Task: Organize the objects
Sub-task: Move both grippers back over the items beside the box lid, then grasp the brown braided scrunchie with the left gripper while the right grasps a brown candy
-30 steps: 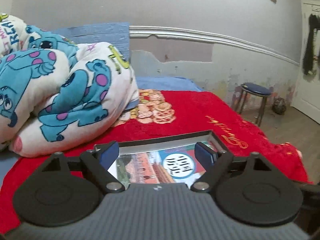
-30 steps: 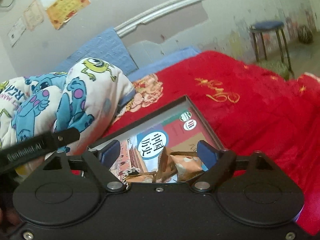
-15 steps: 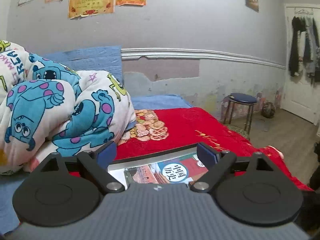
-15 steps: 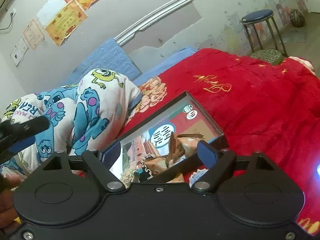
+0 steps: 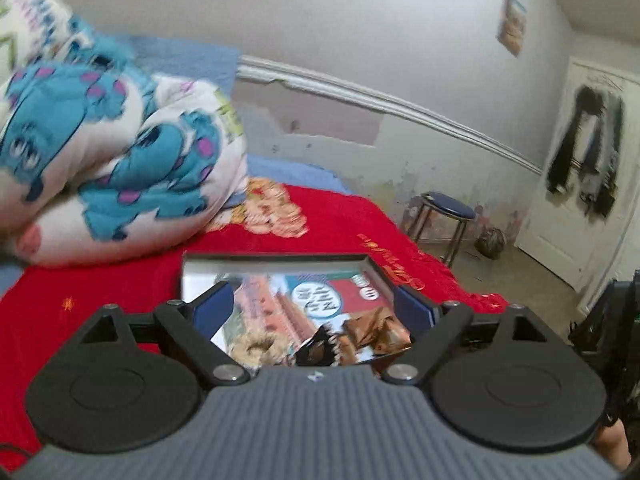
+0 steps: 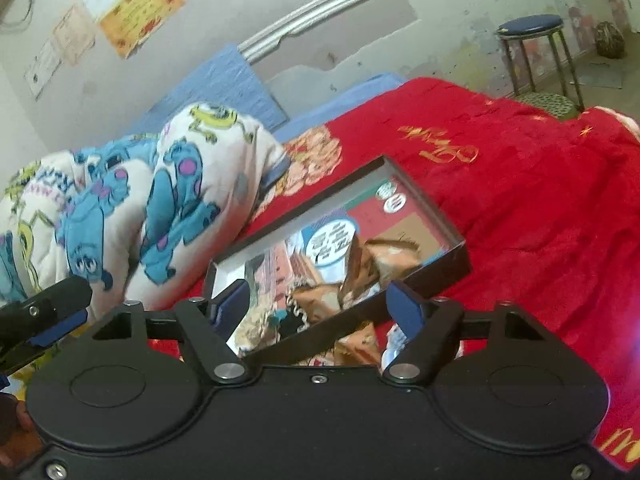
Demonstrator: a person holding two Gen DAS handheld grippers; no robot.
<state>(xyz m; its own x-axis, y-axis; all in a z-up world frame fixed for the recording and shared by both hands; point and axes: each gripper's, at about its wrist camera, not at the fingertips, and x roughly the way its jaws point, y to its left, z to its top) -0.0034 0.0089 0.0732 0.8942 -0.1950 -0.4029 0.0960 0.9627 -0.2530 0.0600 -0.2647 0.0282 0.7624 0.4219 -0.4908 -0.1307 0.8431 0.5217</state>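
A bed covered by a red blanket (image 5: pixel 352 220) fills most of both views, with gold embroidered lettering (image 6: pixel 440 146) stitched near its far side. At the head of the bed lies a bundled white quilt (image 5: pixel 132 168) printed with blue cartoon monsters, leaning against a blue pillow (image 6: pixel 228 84). Behind it runs a grey wall with a white moulding (image 5: pixel 400 100) and yellow certificates (image 6: pixel 140 26) stuck above. Past the bed's far edge stands a blue-topped stool (image 5: pixel 446 210) on the floor, and a white door (image 5: pixel 580 184) with dark clothes hanging on it shows in the left wrist view.

On the red blanket rests a shallow black-rimmed box (image 6: pixel 456 236), its inside lined with a colourful printed picture bearing a round blue-and-white label (image 6: pixel 330 238). Several brown snack packets (image 6: pixel 384 256) lie in the box's near end, and a dark packet (image 5: pixel 320 346) sits beside them. More packets (image 6: pixel 360 346) lie on the blanket just outside the box's near wall, blurred.

The left tongs (image 5: pixel 312 312) stand wide apart over the box's near end, nothing pressed between the blue pads (image 5: pixel 212 306). The right tongs (image 6: pixel 320 308) have just been closing, yet a clear gap remains between them; the box's near wall and the outside packets show in that gap, with neither pad pressing on anything.
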